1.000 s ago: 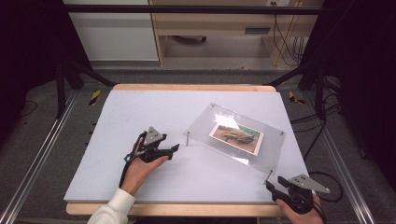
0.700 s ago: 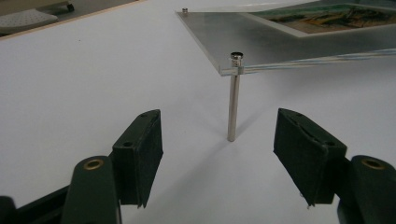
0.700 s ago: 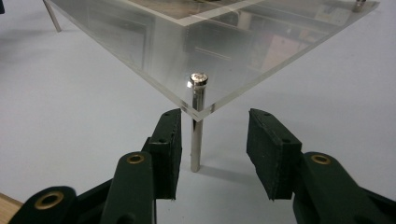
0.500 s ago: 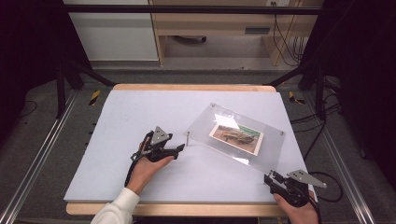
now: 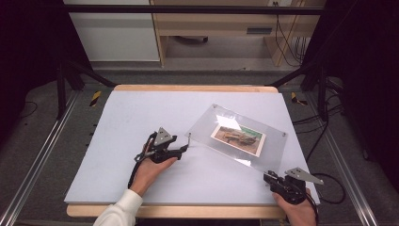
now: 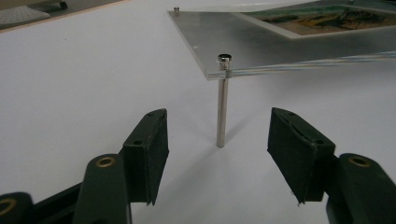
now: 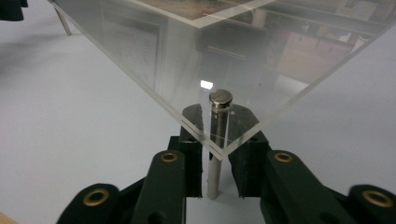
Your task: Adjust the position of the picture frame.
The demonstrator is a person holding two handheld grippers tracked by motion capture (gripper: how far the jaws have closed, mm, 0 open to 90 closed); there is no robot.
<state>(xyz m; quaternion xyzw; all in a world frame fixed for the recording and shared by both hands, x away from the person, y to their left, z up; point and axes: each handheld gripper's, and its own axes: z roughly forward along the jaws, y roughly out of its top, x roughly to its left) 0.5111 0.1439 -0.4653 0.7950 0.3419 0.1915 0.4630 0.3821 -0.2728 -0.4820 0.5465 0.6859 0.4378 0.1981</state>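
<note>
Clear acrylic photo frame [image 5: 240, 136] raised on thin metal legs, right of centre on the white table [image 5: 141, 113], a picture sandwiched inside. Left gripper [image 5: 181, 149] low and level at the frame's left corner, forearm angled in from the near edge, jaws apart and just closing around that corner's leg [image 6: 222, 107] without touching it. Right gripper [image 5: 269, 178] near the table's near right corner, hand beneath it, jaws just narrowing about the nearest corner's leg [image 7: 215, 154]; contact not clear.
</note>
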